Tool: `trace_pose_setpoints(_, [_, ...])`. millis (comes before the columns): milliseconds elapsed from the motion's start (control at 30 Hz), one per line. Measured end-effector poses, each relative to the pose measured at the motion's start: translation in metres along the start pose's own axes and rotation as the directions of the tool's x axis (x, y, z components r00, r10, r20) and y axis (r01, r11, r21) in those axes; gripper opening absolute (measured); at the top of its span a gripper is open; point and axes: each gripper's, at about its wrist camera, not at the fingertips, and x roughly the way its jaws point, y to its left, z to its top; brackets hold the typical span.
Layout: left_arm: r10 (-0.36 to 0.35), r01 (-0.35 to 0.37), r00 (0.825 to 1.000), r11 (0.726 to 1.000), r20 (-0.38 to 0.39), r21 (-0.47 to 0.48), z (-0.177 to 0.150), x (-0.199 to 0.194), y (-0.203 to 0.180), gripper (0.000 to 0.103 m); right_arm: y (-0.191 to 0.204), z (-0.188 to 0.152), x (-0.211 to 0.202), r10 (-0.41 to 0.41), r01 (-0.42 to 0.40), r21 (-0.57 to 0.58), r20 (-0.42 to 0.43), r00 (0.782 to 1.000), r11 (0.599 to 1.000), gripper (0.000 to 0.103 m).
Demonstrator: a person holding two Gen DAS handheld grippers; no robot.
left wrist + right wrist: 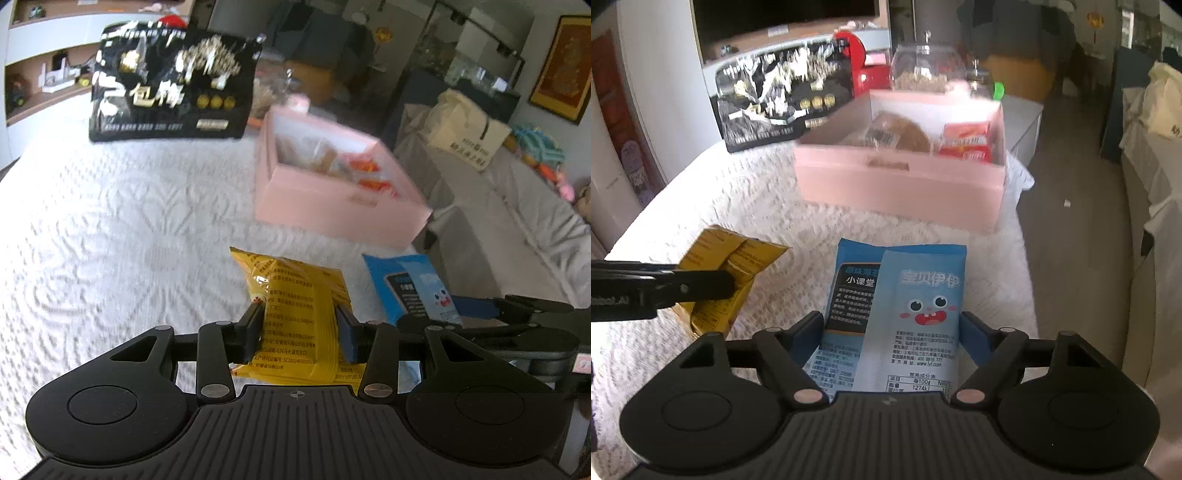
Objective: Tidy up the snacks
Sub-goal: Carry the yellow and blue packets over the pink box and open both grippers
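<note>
Two packets lay on white cloth (746, 192): yellow packet (295, 306) clamped between left gripper (301, 328) pads, blue packet (908, 310) between right gripper (892, 336) fingers; whether those pads pressed it, cannot tell. Pink box (901, 184) beyond, snacks inside. Black bag (173, 88) stood behind box.

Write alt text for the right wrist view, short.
The right gripper straddles a light blue snack packet lying on a white textured tablecloth, jaws on either side of it. Ahead sits an open pink box already holding snacks; at left, the left gripper is on a yellow packet.
</note>
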Motion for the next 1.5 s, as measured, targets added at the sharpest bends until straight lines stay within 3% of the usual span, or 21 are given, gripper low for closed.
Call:
trace_pose_setpoints(133, [-0.014,0.006,0.994,0.998,0.109,0.067,0.047,-0.032,-0.016,0.048,-0.012,0.048,-0.049,-0.01,0.012,-0.015,0.146,0.989,1.0,0.079])
trace_pose_setpoints(233, [-0.032,0.003,0.977,0.991,0.211,0.137,0.098,-0.052,-0.036,0.048,-0.021,0.098,-0.087,-0.056,0.069,-0.038,0.275,0.96,0.997,0.079])
trace_pose_setpoints(300, [-0.058,0.019,0.97,0.986,0.235,0.163,0.132,-0.05,-0.044,0.048,-0.025,0.132,-0.102,-0.086,0.111,-0.055,0.332,0.939,0.992,0.08])
trace_pose_setpoints(467, [-0.064,0.035,0.977,0.989,0.204,0.142,0.183,0.0,-0.047,0.048,-0.039,0.19,-0.092,-0.114,0.136,-0.043,0.339,0.934,0.99,0.08])
trace_pose_setpoints(633, [-0.156,0.151,0.982,0.987,0.104,0.057,0.204,0.075,-0.028,0.048,-0.046,0.215,-0.046,-0.121,0.15,-0.07,0.307,0.944,0.986,0.08])
trace_pose_setpoints(733, [-0.262,0.262,0.965,0.964,0.006,-0.054,0.202,0.133,-0.006,0.048,-0.047,0.23,-0.01,-0.118,0.147,-0.083,0.281,0.952,0.986,0.08])
trace_pose_setpoints(767, [-0.25,0.248,0.968,0.966,-0.014,-0.078,0.199,0.15,0.0,0.047,-0.046,0.234,-0.001,-0.114,0.141,-0.084,0.27,0.956,0.986,0.08])
trace_pose_setpoints(833, [-0.151,0.152,0.988,0.986,0.018,-0.067,0.192,0.163,0.009,0.047,-0.048,0.239,0.018,-0.11,0.133,-0.08,0.24,0.964,0.988,0.08])
trace_pose_setpoints(967, [-0.159,0.168,0.982,0.982,0.105,-0.087,0.19,0.15,0.027,0.047,-0.05,0.242,0.045,-0.076,0.089,-0.063,0.182,0.98,0.994,0.08])
trace_pose_setpoints(1067, [-0.109,0.123,0.982,0.988,0.153,-0.089,0.19,0.13,0.037,0.047,-0.048,0.244,0.068,-0.042,0.047,-0.034,0.144,0.989,0.998,0.081])
trace_pose_setpoints(1233, [-0.081,0.099,0.98,0.991,0.181,-0.088,0.178,0.101,0.045,0.047,-0.053,0.236,0.108,0.08,-0.079,0.114,-0.004,0.997,0.99,0.082])
trace_pose_setpoints(1500, [-0.029,0.033,0.985,0.999,0.17,-0.025,0.144,0.081,0.032,0.047,-0.045,0.216,0.088,0.054,-0.061,0.137,0.058,0.997,0.989,0.082])
